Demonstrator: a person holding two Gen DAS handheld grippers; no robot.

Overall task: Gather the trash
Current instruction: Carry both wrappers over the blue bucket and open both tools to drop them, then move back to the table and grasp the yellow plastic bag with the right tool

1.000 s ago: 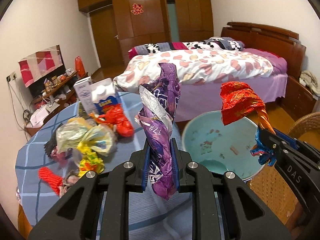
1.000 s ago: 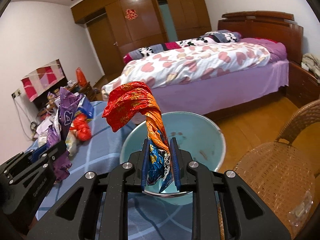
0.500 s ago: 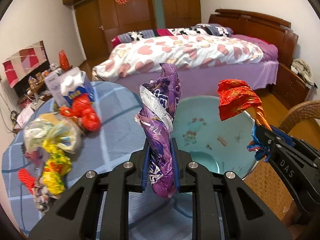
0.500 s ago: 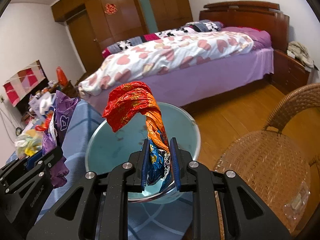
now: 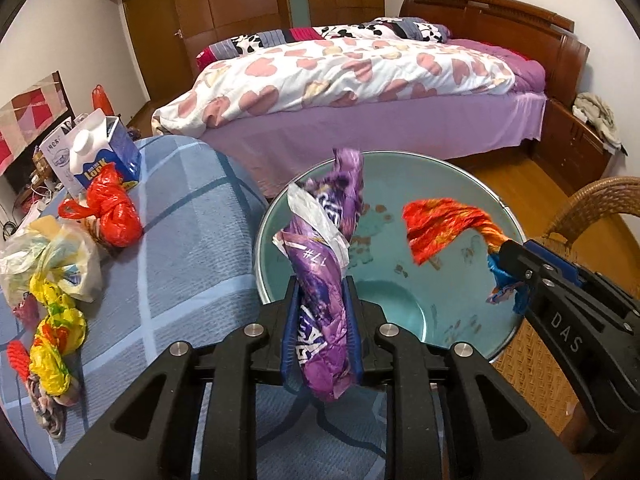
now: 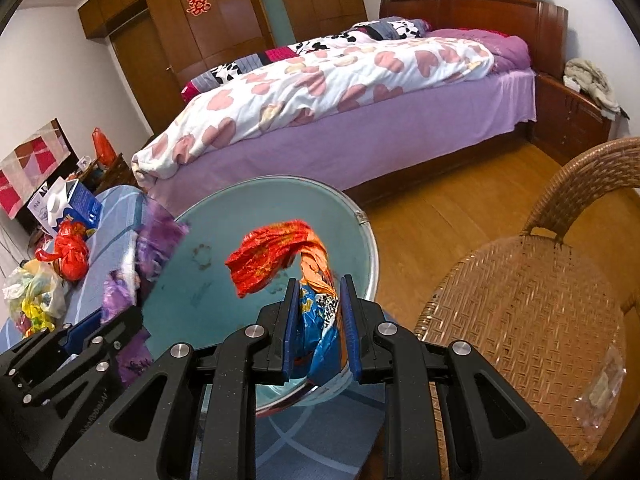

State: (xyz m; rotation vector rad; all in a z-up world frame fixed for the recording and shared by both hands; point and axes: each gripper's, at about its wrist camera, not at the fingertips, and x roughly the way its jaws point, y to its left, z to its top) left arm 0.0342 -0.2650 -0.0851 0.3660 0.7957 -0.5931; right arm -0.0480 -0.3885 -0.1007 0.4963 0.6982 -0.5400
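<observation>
- Left wrist view: left gripper with its fingers close together, purple wrapper standing upright between them; jaws just opened a little, blue pads at the wrapper's sides, whether pressing on it not clear.
- Wrapper's top hanging over the rim of the teal basin, which holds a few small scraps.
- At the right, right gripper reaching over the basin with a red and orange wrapper.
- At the left, blue checked surface with a red bag, a milk carton, a pale bag and yellow wrappers.
- Right wrist view: right gripper with fingers nearly closed, clamped on the blue end of the red and orange wrapper, above the basin.
- Left gripper at the lower left, purple wrapper blurred.
- Wicker chair at the right on the wooden floor; bed with a heart quilt behind, brown wardrobe at the wall.
</observation>
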